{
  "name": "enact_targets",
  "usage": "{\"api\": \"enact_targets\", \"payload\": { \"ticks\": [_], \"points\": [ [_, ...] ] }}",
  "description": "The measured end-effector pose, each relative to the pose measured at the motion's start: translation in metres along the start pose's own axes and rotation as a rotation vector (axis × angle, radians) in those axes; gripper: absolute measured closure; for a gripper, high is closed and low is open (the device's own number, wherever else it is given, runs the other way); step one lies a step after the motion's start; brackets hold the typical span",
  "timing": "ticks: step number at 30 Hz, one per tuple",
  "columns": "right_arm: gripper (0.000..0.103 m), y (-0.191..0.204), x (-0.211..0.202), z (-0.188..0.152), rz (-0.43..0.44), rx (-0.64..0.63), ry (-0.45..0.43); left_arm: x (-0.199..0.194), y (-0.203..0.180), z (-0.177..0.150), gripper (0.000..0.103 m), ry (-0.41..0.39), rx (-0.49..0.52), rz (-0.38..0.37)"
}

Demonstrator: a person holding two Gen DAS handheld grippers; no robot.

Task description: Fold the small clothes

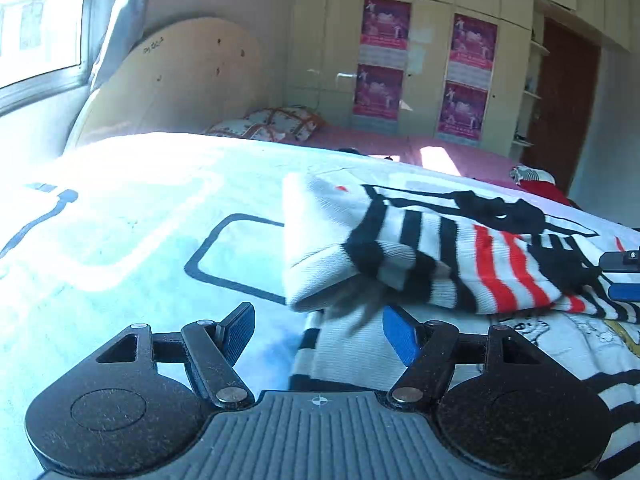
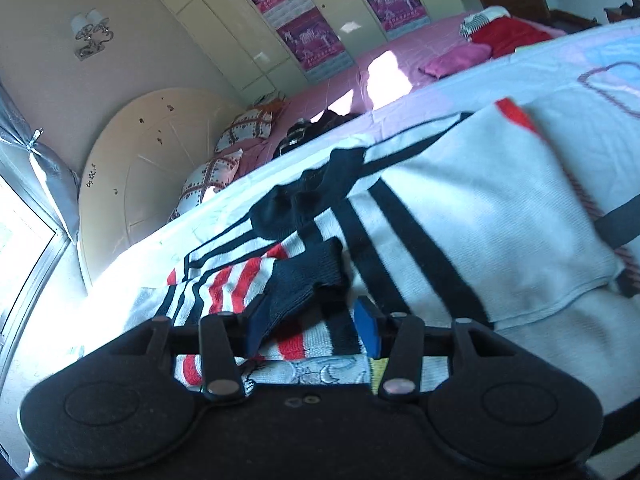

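On the printed bedsheet [image 1: 120, 240] the striped knit sweater [image 1: 440, 256] lies partly folded, its white fold just ahead and right of the left gripper [image 1: 320, 334], whose jaws stand spread with nothing between them, while the right gripper [image 2: 312, 328] has its jaws parted around the sweater's dark cuff [image 2: 304, 284].

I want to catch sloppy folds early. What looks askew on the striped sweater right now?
The striped sweater is not lying flat: its sleeve is folded across the body at a slant, the cuff end bulging up off the bed cover. In the right wrist view, the black collar is bunched. Nothing looks torn or spilled.
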State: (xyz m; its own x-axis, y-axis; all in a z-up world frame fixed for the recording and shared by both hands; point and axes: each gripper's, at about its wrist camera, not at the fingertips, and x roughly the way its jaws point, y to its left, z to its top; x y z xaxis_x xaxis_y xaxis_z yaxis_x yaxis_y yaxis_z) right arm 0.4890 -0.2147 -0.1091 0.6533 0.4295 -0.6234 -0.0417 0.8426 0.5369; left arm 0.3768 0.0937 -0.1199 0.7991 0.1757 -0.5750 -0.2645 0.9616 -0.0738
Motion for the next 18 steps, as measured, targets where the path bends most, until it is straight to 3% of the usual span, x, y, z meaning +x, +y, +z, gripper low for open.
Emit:
{"api": "enact_targets", "payload": {
  "ticks": [4,6,7,9,13,14,18],
  "points": [
    [0.049,-0.006,0.025,0.005,0.005,0.091,0.023,0.026,0.009,0.005,0.033,0.013,-0.012,-0.043],
    [0.076,0.001,0.028,0.010,-0.019,0.069,0.018,0.046,0.008,0.007,0.033,0.026,-0.025,-0.052],
    [0.096,0.006,0.029,0.011,-0.042,0.037,0.012,0.051,0.009,0.007,0.033,0.034,-0.034,-0.050],
    [0.096,0.020,0.019,0.015,-0.066,-0.038,-0.047,0.056,0.007,0.007,0.033,0.037,-0.043,-0.057],
    [0.096,0.032,-0.036,0.029,-0.137,-0.176,-0.254,0.057,0.011,0.004,0.033,0.036,-0.070,-0.064],
    [0.096,0.028,-0.042,0.030,-0.155,-0.182,-0.263,0.059,0.009,0.003,0.033,0.037,-0.070,-0.064],
    [0.096,0.002,-0.024,0.023,-0.251,-0.179,-0.140,0.060,0.011,0.002,0.035,0.036,-0.086,-0.075]
  ]
}}
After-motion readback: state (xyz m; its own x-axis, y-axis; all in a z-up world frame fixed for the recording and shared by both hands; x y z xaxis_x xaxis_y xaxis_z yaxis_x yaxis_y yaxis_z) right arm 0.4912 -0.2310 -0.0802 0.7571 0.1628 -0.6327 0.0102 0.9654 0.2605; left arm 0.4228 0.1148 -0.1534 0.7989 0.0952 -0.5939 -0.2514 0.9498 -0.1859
